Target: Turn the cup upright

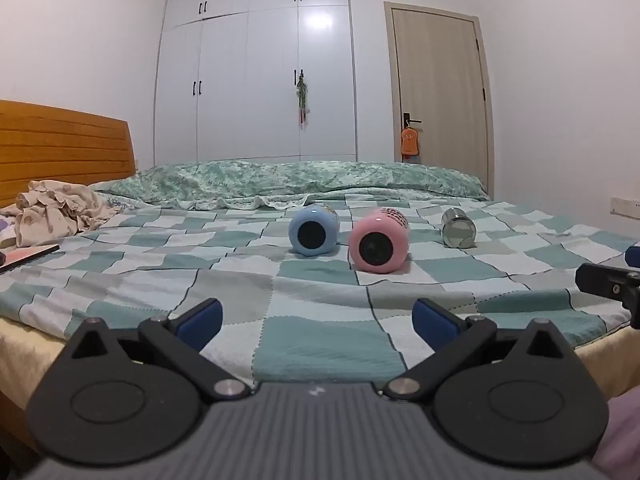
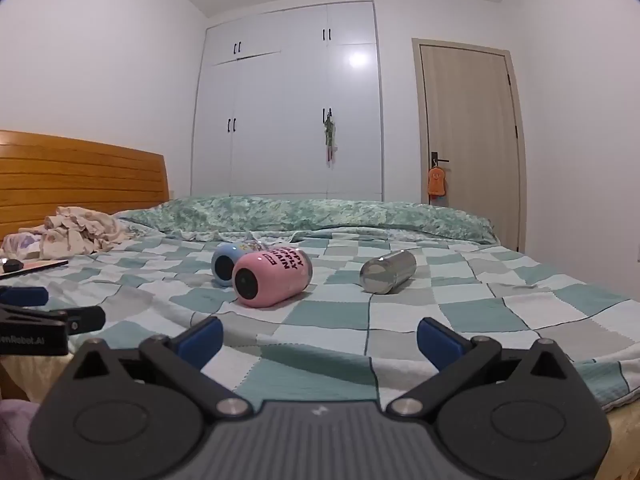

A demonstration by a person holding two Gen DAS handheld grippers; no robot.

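Left wrist view shows both the left gripper (image 1: 316, 320) and right gripper (image 2: 318, 338) spread wide and empty, well short of the pink ceramic cup (image 1: 378, 242) lying sideways on the checked quilt (image 1: 240, 280), beside the blue ceramic cup (image 1: 314, 230), where soft bedding could let it roll or topple.

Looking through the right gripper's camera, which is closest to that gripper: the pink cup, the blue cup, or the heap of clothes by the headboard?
1. Pink cup, lying on its side just left of centre.
2. Blue cup, on its side, behind and left of the pink one.
3. Heap of clothes, far left near the headboard.
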